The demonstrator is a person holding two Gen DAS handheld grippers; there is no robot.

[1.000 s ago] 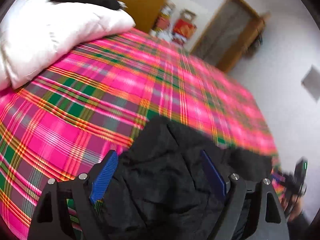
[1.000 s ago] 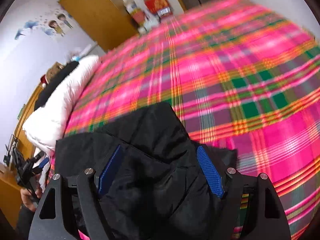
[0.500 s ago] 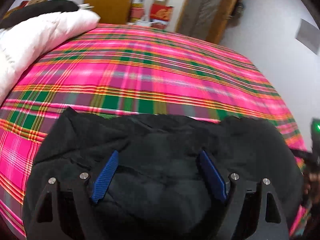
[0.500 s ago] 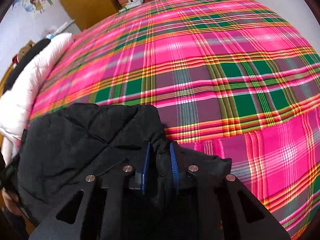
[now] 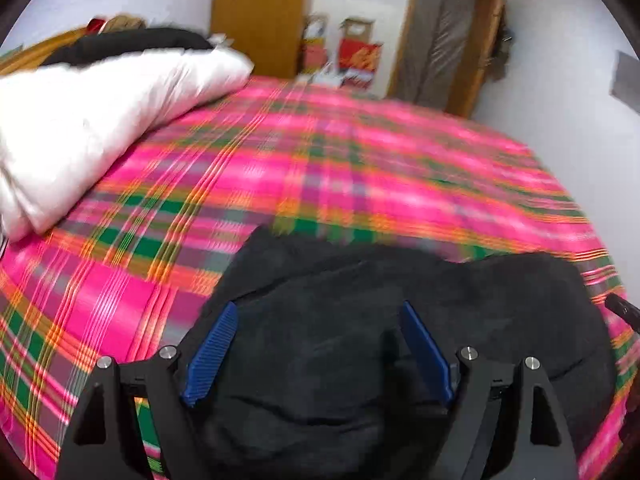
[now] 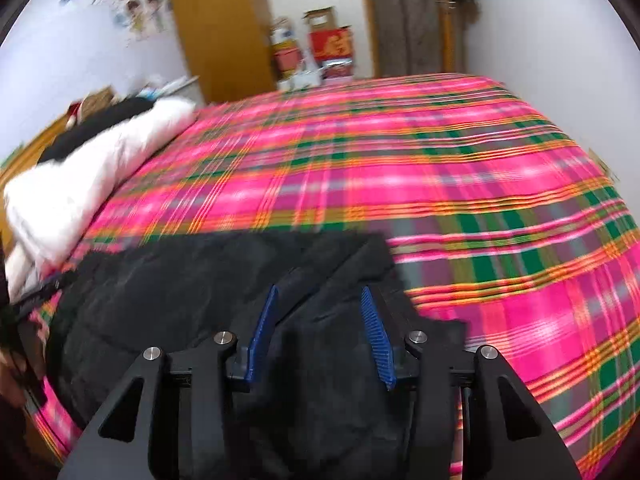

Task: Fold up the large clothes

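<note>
A black padded jacket (image 5: 500, 292) lies bunched at the near edge of a bed with a pink, green and orange plaid cover (image 5: 320, 160). My left gripper (image 5: 319, 306) hangs just over the jacket's left part, blue pads wide apart and nothing pinched. In the right wrist view the jacket (image 6: 180, 280) spreads to the left. My right gripper (image 6: 319, 289) sits over its right corner. Its jaws are opening and stand half apart, with a ridge of black fabric between the pads that neither pad presses.
A white duvet (image 5: 80, 120) with a black garment (image 5: 132, 42) on top fills the bed's left side. Beyond the bed stand a wooden door (image 5: 256, 12), red boxes (image 5: 356, 56) and a second doorway. A hand (image 6: 12, 376) shows at the left edge.
The right gripper shut on a fold of the jacket half a second ago and has since parted. The left gripper stayed open. Both views swung across the bed.
</note>
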